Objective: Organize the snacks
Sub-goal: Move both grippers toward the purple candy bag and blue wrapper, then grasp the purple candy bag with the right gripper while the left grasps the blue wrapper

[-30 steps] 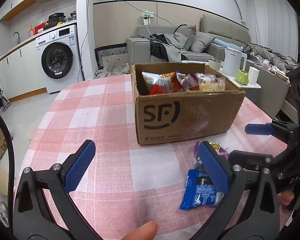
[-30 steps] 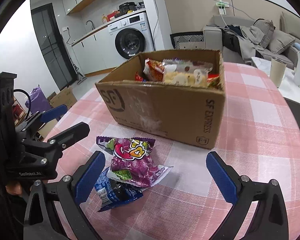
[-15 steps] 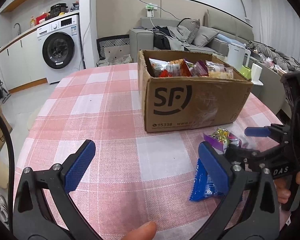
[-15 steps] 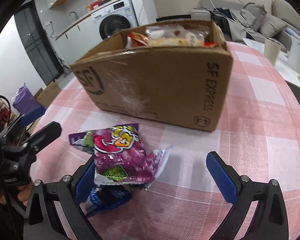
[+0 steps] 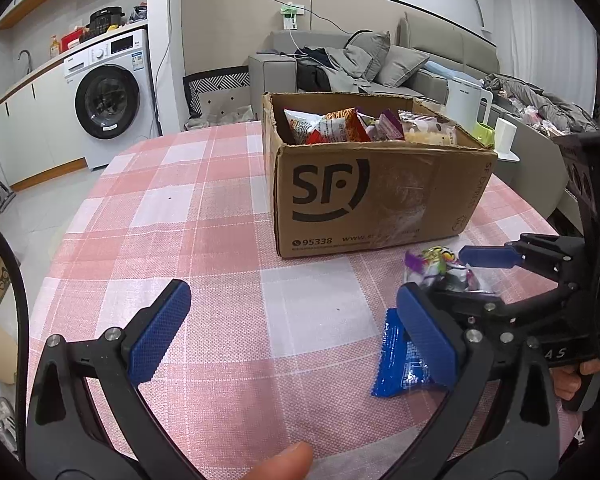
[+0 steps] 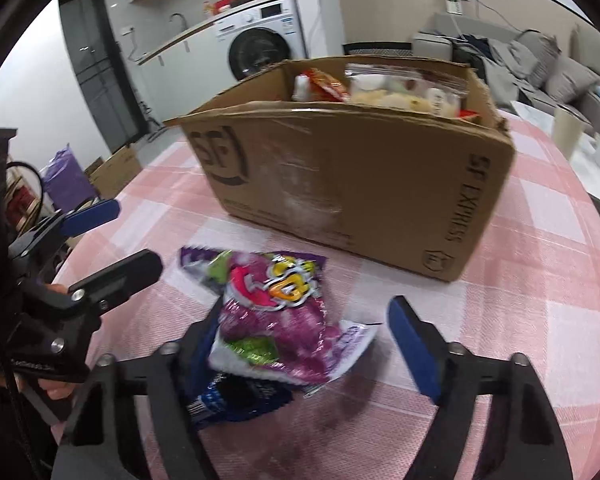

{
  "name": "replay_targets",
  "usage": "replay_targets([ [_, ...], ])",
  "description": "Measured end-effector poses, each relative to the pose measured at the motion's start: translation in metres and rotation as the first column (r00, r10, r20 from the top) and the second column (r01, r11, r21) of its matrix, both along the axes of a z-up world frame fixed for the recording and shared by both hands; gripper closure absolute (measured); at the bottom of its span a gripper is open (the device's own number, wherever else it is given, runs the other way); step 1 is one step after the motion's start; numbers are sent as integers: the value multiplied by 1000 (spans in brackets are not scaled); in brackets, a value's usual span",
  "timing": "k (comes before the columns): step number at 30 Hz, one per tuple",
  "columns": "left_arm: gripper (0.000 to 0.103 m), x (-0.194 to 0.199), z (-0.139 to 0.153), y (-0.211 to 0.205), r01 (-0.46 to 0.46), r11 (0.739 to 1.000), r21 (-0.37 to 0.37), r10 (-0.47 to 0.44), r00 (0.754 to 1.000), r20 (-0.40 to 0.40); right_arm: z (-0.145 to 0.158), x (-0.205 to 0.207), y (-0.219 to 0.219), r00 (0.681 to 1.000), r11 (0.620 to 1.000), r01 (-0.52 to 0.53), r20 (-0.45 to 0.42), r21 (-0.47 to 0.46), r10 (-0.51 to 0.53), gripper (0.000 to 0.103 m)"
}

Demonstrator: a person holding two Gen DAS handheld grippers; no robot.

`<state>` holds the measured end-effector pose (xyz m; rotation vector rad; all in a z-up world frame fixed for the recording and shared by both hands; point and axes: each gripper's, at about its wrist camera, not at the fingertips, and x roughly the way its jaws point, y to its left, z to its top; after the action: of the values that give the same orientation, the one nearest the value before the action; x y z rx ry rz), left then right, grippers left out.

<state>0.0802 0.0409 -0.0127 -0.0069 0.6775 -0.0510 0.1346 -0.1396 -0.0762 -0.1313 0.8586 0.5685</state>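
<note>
A purple snack bag (image 6: 276,316) lies on the pink checked tablecloth, partly on top of a blue packet (image 6: 236,400). My right gripper (image 6: 308,344) straddles the purple bag and its jaws are closing. The left finger sits against the bag's edge; the right pad (image 6: 412,348) is still clear of it. Behind stands an open cardboard box (image 6: 340,176) holding several snack packs. In the left wrist view my left gripper (image 5: 294,336) is wide open over bare cloth, with the blue packet (image 5: 396,360) just behind its right finger. That view also shows the right gripper (image 5: 460,276) around the purple bag (image 5: 432,264).
The box (image 5: 364,200) stands mid-table, the round table's edge (image 5: 72,240) curving off at the left. A white kettle (image 5: 464,100) and green cup (image 5: 482,132) sit on a side surface behind. Washing machine (image 5: 108,100) and sofa (image 5: 380,68) are far back.
The right gripper has come down closer over the purple bag and its jaws have narrowed around it. The left gripper has stayed open and nearly still.
</note>
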Motion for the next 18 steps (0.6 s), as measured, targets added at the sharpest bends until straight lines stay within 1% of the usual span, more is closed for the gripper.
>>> replay_targets([
  [2, 0, 0, 0, 0, 1, 1000, -1, -1, 1000, -1, 0, -2, 1, 1000, 1000, -21, 10, 8, 21, 39],
  [3, 0, 0, 0, 0, 3, 1000, -2, -3, 1000, -2, 1, -4, 0, 999, 1000, -27, 17, 16, 27, 46],
  [4, 0, 0, 0, 0, 5, 1000, -3, -5, 1000, -3, 3, -5, -1, 999, 999, -43, 18, 30, 42, 58],
  [6, 0, 0, -1, -1, 9, 1000, -2, -9, 1000, -4, 5, -6, -2, 999, 998, -45, 13, 33, 44, 58],
  [7, 0, 0, -1, -1, 12, 1000, -2, -12, 1000, -5, 6, -9, -3, 999, 998, -50, 17, 41, 49, 64],
  [12, 0, -4, -2, -8, 43, 999, -3, -43, 999, -10, 8, -7, -17, 1000, 998, -18, 7, 68, 17, 64],
  [18, 0, -10, -3, -23, 133, 991, -3, -133, 991, -29, 22, -4, -38, 1000, 994, 7, 12, 106, -9, 64],
])
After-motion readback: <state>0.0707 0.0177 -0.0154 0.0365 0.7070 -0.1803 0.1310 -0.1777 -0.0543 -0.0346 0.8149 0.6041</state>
